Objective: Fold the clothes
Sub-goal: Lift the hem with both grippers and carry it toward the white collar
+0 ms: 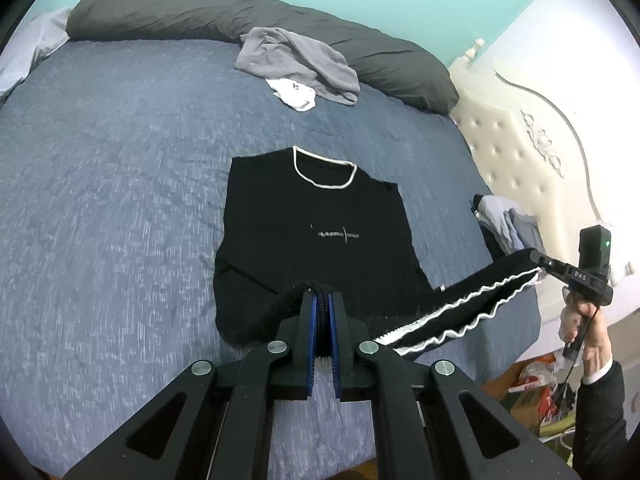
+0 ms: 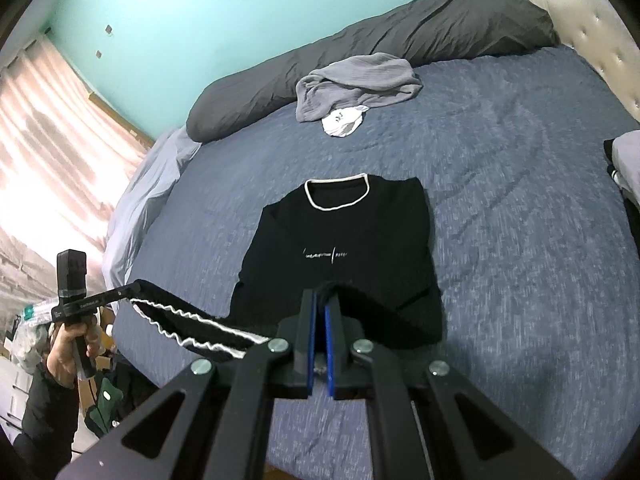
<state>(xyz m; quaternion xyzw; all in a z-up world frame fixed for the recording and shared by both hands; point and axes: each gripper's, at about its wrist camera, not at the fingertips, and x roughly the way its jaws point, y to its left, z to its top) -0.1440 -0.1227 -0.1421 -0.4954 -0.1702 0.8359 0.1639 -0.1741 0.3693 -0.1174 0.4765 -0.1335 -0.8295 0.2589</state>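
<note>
A black sweater (image 1: 316,216) with a white-edged collar lies flat on the blue bedspread (image 1: 100,200), collar at the far end. My left gripper (image 1: 322,298) is shut on the near hem at its left corner. The white-trimmed hem (image 1: 460,312) is lifted off the bed and stretches right to my right gripper (image 1: 534,260), held by a hand. In the right wrist view the same sweater (image 2: 344,232) lies ahead. There the right gripper (image 2: 322,296) is shut on the hem's right corner, and the hem (image 2: 192,320) runs left to the left gripper (image 2: 134,291).
A crumpled grey garment (image 1: 296,60) and a white item (image 1: 294,94) lie at the far side beside a dark grey duvet roll (image 1: 200,12). A stack of clothes (image 1: 500,220) sits by the cream tufted headboard (image 1: 520,140). Clutter (image 1: 532,380) covers the floor off the bed's near corner.
</note>
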